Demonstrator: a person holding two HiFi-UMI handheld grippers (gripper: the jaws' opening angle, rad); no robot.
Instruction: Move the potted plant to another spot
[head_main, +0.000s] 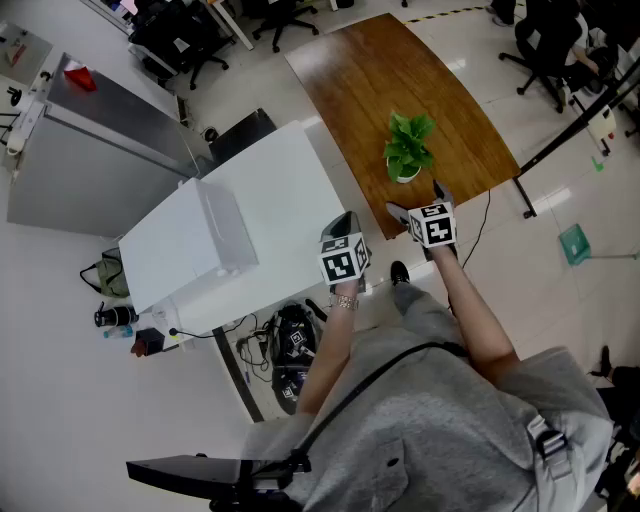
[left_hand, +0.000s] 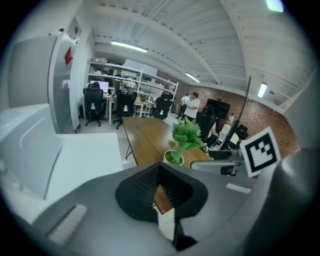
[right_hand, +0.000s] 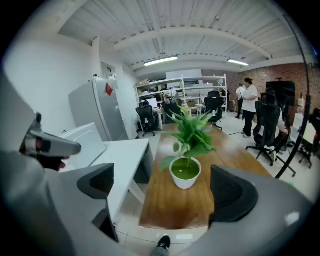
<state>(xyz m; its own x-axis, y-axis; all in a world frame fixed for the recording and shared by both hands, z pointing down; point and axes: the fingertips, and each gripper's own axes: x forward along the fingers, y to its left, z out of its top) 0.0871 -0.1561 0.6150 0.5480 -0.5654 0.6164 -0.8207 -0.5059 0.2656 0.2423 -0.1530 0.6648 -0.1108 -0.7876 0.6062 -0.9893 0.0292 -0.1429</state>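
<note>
The potted plant (head_main: 408, 150), green leaves in a small white pot, stands near the front edge of the brown wooden table (head_main: 380, 70). My right gripper (head_main: 418, 200) hovers just short of it, at the table's near edge. In the right gripper view the plant (right_hand: 185, 172) sits ahead of the wide-open right gripper (right_hand: 165, 189), with nothing touching the pads (right_hand: 232, 192). My left gripper (head_main: 343, 222) is held over the white desk's corner, left of the plant; its fingertips meet with nothing in them. From the left gripper (left_hand: 159, 170) the plant (left_hand: 184, 140) shows beyond.
A white desk (head_main: 270, 190) with a white box (head_main: 215, 235) on it adjoins the wooden table's left side. A grey cabinet (head_main: 90, 150) stands further left. Office chairs (head_main: 545, 45) and people fill the room behind. Bags and cables (head_main: 290, 350) lie on the floor under the desk.
</note>
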